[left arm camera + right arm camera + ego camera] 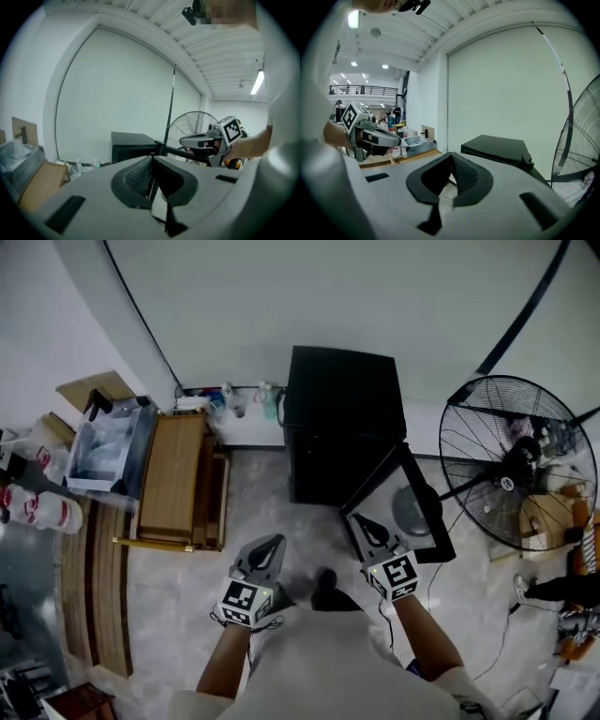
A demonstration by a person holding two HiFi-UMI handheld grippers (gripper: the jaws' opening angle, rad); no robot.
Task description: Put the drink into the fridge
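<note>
Both grippers are empty. The left gripper [263, 554] and the right gripper [373, 529] each have their jaws pressed together on nothing, so we judge that no drink is being carried at this point. The black fridge [342, 418] stands ahead of the right gripper, with its door [398, 512] swung open just beyond that gripper's tips. The only likely drinks we can see are small bottles [267, 401] by the wall, ahead of the left gripper and beside the fridge. We cannot tell which of them is meant.

The next move calls for spreading one gripper's jaws and reaching for a bottle.

Only the head view shows the open door from above. The right gripper view alone shows a desk [412, 149] off to its left. No view looks inside the fridge.
</note>
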